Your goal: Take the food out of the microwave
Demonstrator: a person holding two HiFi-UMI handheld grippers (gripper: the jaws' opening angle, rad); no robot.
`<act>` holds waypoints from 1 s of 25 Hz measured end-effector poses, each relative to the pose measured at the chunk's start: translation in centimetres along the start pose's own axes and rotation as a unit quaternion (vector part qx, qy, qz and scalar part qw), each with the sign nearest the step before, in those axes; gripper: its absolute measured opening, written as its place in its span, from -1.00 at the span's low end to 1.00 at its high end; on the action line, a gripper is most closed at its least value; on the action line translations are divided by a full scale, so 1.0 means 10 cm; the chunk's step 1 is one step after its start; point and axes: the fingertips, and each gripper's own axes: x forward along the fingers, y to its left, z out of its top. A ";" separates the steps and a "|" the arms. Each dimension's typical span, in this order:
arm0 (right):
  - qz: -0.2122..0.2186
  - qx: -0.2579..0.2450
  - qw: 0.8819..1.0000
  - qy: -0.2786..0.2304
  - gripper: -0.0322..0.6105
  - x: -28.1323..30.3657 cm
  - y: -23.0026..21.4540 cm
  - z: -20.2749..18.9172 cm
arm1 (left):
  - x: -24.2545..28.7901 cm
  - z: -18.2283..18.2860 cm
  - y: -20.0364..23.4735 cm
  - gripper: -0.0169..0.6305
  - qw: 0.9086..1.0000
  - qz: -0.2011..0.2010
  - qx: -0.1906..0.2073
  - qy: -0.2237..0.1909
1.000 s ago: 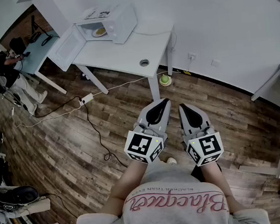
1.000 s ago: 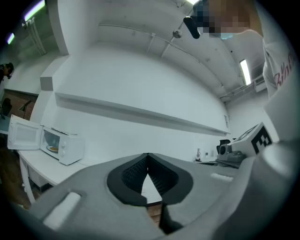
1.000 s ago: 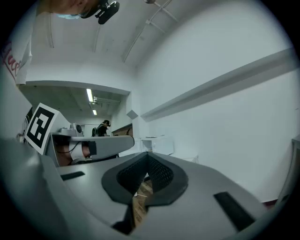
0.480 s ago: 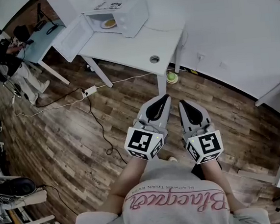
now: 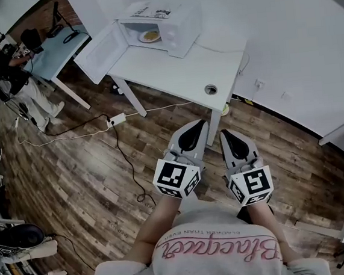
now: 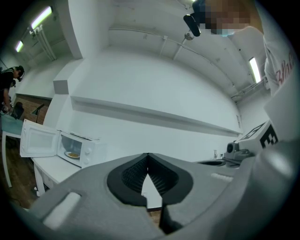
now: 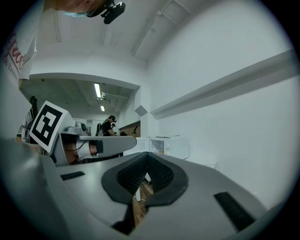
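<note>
Sitting in the open microwave (image 5: 162, 21), well ahead of the left hand-held gripper (image 5: 204, 123) and right hand-held gripper (image 5: 225, 133), both closed and empty, the food (image 5: 149, 36) is not yet reached.

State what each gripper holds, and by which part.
Nothing. The left gripper and the right gripper both have their jaws together and empty. The food sits inside the open microwave, well ahead of them.
</note>
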 end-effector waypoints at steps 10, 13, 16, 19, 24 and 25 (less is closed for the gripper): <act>0.006 -0.018 1.000 0.015 -0.87 1.00 0.34 0.05 | -0.01 0.16 1.11 -0.92 1.000 0.014 -0.007 -0.002; 0.011 -0.019 1.000 0.015 -0.87 1.31 0.46 0.05 | -0.04 0.18 1.44 -0.93 1.000 0.019 -0.004 -0.002; 0.012 -0.018 1.000 0.015 -0.87 1.58 0.61 0.04 | -0.08 0.20 1.73 -0.92 1.000 0.021 -0.003 -0.002; 0.015 -0.018 1.000 0.018 -0.87 1.83 0.73 0.03 | -0.11 0.22 1.99 -0.93 1.000 0.024 -0.003 -0.002; 0.021 -0.017 0.999 0.020 -0.87 2.19 0.90 0.03 | -0.16 0.22 2.37 -0.92 1.000 0.030 -0.008 0.000; 0.023 -0.018 0.999 0.021 -0.87 2.25 0.93 0.03 | -0.17 0.22 2.44 -0.93 0.999 0.032 -0.009 0.000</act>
